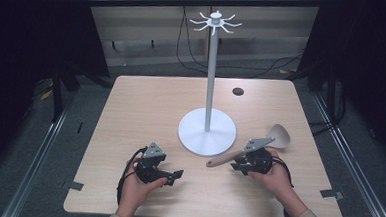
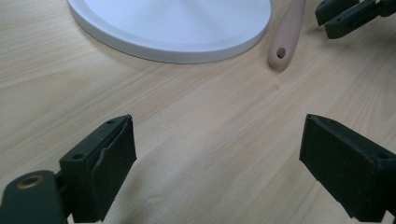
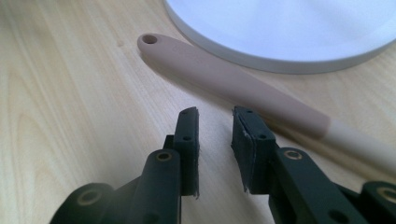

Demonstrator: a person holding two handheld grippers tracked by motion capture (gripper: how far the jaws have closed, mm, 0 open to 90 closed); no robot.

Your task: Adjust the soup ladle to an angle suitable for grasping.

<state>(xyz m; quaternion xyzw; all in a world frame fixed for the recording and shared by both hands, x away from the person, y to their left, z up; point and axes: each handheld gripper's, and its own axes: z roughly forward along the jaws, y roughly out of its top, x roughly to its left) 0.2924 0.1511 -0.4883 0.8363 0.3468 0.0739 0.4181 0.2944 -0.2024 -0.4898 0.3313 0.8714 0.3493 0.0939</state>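
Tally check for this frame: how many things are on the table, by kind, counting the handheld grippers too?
White stand with hooks on top: 1
Beige ladle lying beside the stand's base: 1
Black handheld grippers: 2, the left gripper and the right gripper, both with nothing between the jaws
Black round plug in the tabletop: 1
Total: 5

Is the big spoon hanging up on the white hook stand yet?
Not yet. The spoon lies flat on the table beside the stand, whose top hooks are bare. The right gripper sits by the handle, slightly open and holding nothing. The left gripper waits open. Grabbing, lifting and hanging remain.
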